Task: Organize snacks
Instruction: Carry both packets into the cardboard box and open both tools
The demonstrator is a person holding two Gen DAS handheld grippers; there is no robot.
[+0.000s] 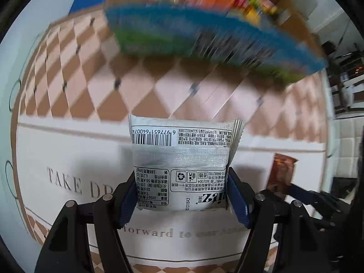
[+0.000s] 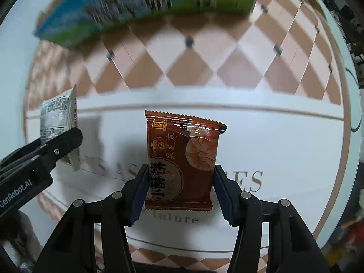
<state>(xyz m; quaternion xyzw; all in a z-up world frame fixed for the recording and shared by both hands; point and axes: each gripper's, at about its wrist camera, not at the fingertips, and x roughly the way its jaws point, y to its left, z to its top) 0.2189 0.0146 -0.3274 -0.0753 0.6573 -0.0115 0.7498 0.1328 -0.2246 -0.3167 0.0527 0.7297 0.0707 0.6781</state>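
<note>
The left gripper (image 1: 182, 195) has its jaws squeezed on a white snack pack (image 1: 182, 159). The blue pads press on both sides of the pack's lower half. The top half sticks out past the jaws, with a barcode and small print on it. The print is upside down and too small to read. The bottom edge of the pack sits just between the pads, and one word there is cut off by the right pad.

The right gripper (image 2: 180, 191) has its jaws squeezed on a brown snack pack (image 2: 182, 159). The pads touch its two side edges low down. The zigzag top edge pokes out past the jaws and leans a little to one side. A picture of a round pastry is on the front.

Each camera also sees the other pack at the edge of its view. In the left view only a strip of the brown pack shows at the right. In the right view the white pack shows at the left, partly hidden behind a black gripper arm.

Both packs hang above the bench (image 1: 68, 159), which has a white cloth with grey words. Some of the words are hidden by the jaws and the packs. Farther out the cloth has brown and pink diamonds.

Past that lies a blue and green box (image 1: 204, 36), very blurry. Colourful things behind it are too smeared to make out.
</note>
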